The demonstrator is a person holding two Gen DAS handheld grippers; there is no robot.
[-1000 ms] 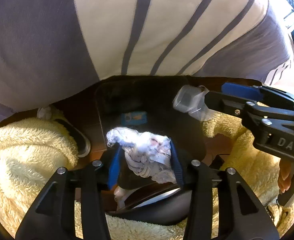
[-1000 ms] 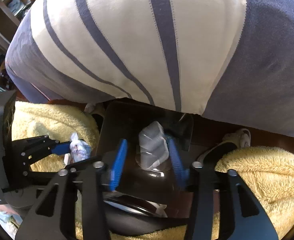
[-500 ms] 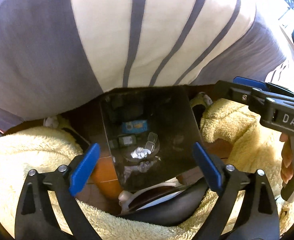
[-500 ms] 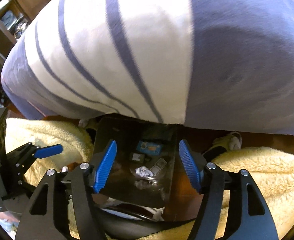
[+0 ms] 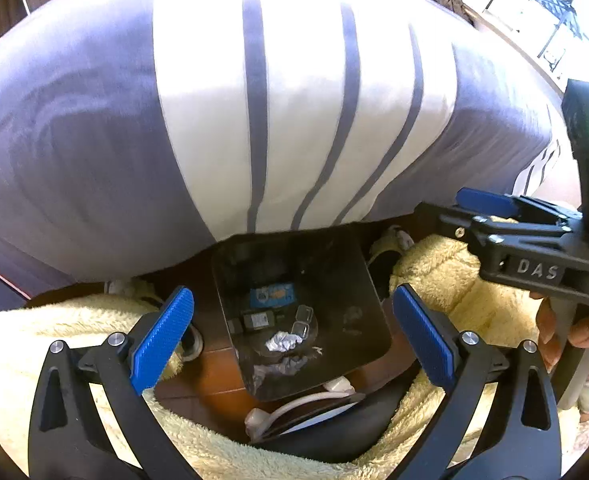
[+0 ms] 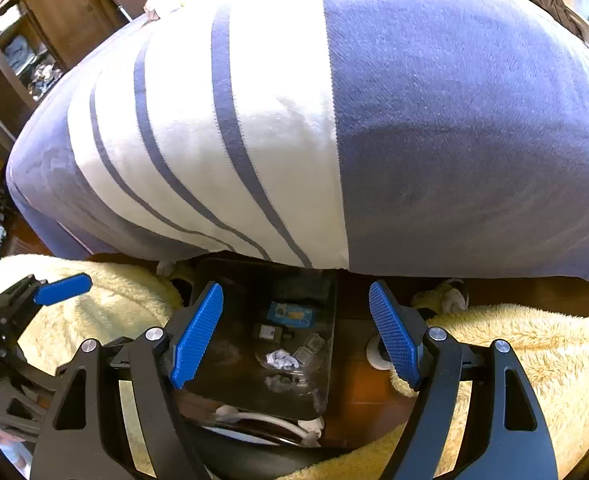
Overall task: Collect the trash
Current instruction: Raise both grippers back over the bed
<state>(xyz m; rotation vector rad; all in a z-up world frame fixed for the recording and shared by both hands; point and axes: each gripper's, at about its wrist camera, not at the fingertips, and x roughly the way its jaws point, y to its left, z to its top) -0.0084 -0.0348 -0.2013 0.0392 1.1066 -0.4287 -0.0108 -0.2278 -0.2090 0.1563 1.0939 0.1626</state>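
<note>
1. Trash is in the bin [image 5: 366,280] now: a crumpled tissue [image 5: 281,341], small clear cups [image 5: 304,314], a blue wrapper [image 5: 272,295] and some dark bits lie at the bottom.
2. That same bin [image 6: 330,292] sits on the floor, right by the striped bed cover [image 5: 254,120], between two fluffy yellow legs.
3. My left gripper [image 5: 292,336] hangs over the bin. Its blue pads have just been opening and now stand spread very wide. Nothing is between them.
4. My right gripper [image 6: 296,334] hangs over the bin too. Its pads have also just been opening. They are apart, with nothing pinched.
5. From the left camera the right gripper [image 5: 482,204] shows off to the side, with a hand [image 5: 574,332] on its handle.
6. So this part looks done. Both pieces seem to be dropped in, and both grippers are free.
7. I see no more trash on the bed cover or on the bit of floor [image 5: 210,372] that shows.
8. What is left, I think, is to look around for more trash. The pictures show only this small spot, so I cannot tell how much more there is.
</note>
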